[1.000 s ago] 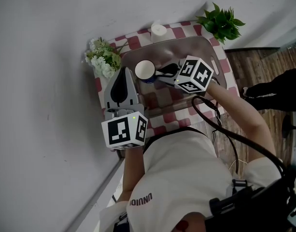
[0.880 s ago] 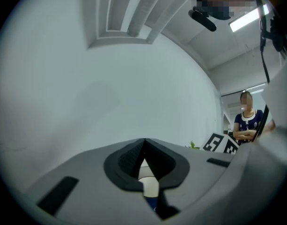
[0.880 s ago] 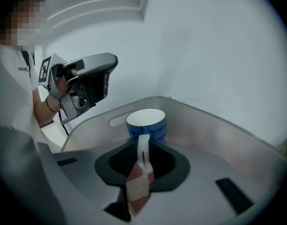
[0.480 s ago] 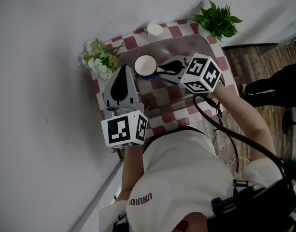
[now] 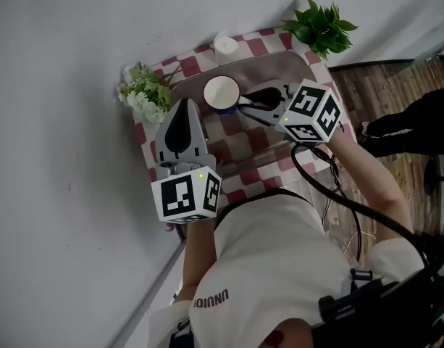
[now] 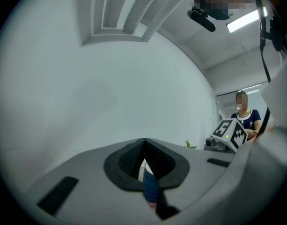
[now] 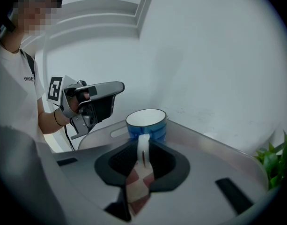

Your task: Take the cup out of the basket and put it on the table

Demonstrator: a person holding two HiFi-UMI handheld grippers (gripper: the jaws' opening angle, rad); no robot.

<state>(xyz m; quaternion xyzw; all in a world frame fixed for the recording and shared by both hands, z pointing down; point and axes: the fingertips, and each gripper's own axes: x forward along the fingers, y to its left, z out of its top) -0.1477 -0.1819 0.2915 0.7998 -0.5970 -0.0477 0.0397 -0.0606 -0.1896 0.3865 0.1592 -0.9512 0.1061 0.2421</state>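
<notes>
Checkered table (image 5: 245, 172), right tongs (image 5: 245, 106) pinching cup (image 5: 222, 93) handle, cup higher than before, left tongs (image 5: 184, 107) pressed together

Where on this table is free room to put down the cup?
Free: the checked cloth on the near side, between the left gripper and the right gripper, in front of the basket. Crowded: the far edge, with white flowers, a small white cylinder and a green plant; the basket fills the middle.

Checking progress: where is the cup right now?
Head view, centre: the cup hangs by its handle in the right gripper, over the basket's left end, beside the flowers.
</notes>
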